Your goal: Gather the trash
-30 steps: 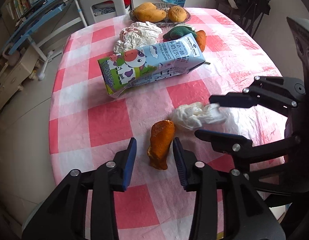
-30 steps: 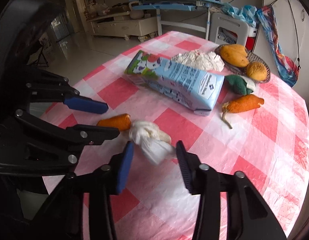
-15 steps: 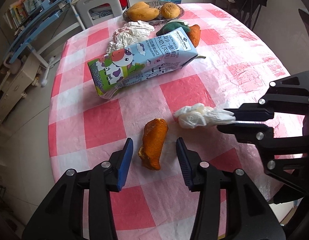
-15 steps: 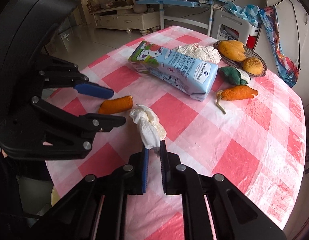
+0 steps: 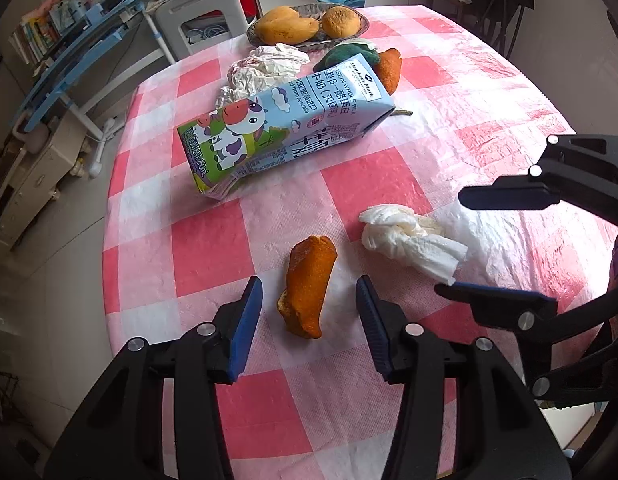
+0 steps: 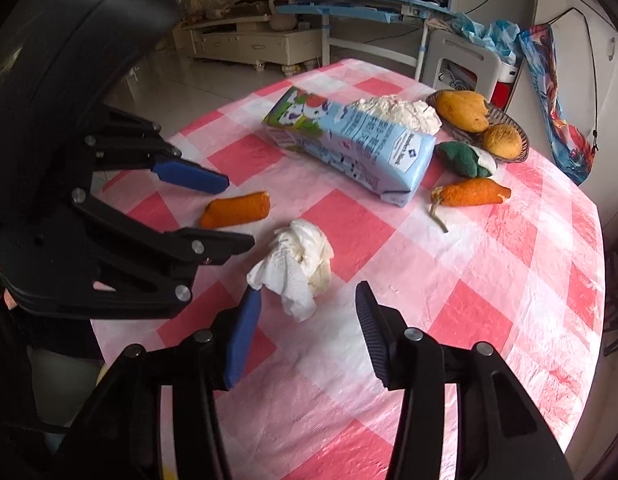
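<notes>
Crumpled tissue (image 6: 299, 262): lies on the checked surface (image 6: 489, 280), its tail end between the right tongs' fingers, pads off it.
Right tongs (image 6: 305, 320): jaws opening, nothing gripped.
Orange peel (image 5: 309, 284): on the surface at 9 o'clock of the tissue, between the left tongs' fingers, untouched.
Left tongs (image 5: 309, 312): jaws opening, empty.
Milk carton (image 5: 285, 128): on its side at 12 o'clock of the peel.
Paper wad (image 5: 265, 68): just behind the carton.
Fruit basket (image 6: 513, 156): at the far edge.
</notes>
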`<act>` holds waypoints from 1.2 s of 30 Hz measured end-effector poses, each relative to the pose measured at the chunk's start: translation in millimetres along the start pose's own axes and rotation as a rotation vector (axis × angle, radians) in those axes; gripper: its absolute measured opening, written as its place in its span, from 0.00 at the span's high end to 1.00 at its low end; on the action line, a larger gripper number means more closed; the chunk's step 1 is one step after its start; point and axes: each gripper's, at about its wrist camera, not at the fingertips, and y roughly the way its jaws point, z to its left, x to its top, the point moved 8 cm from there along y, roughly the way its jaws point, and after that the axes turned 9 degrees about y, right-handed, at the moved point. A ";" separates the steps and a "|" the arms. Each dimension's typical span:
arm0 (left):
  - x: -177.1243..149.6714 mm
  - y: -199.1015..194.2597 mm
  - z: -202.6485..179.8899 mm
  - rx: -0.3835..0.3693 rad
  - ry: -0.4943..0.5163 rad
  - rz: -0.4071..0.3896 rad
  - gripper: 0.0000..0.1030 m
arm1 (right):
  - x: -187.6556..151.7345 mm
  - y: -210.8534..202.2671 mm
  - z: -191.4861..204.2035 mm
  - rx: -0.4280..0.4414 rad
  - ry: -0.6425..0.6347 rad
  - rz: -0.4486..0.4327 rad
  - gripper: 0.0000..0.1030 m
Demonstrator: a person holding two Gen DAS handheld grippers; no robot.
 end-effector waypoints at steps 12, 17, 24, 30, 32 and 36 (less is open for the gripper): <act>1.4 -2.8 -10.6 -0.015 0.030 -0.019 0.76 | -0.1 12.0 4.8 0.030 0.019 0.030 0.82; 3.7 -6.1 -11.1 -0.005 0.024 -0.038 0.80 | -1.7 10.8 2.1 0.025 0.022 0.030 0.90; 10.0 -17.1 -3.3 0.007 -0.013 -0.088 0.81 | 0.2 5.0 -2.1 0.021 0.031 0.013 0.91; 15.9 -26.9 2.1 0.013 -0.041 -0.133 0.81 | 1.2 2.8 -3.1 0.025 0.034 0.008 0.91; 16.2 -29.1 4.2 0.017 -0.053 -0.142 0.81 | 1.6 1.3 -1.6 0.029 0.032 0.007 0.91; 19.1 -36.9 11.8 0.029 -0.089 -0.174 0.81 | 1.7 -1.9 1.1 0.043 0.029 0.003 0.91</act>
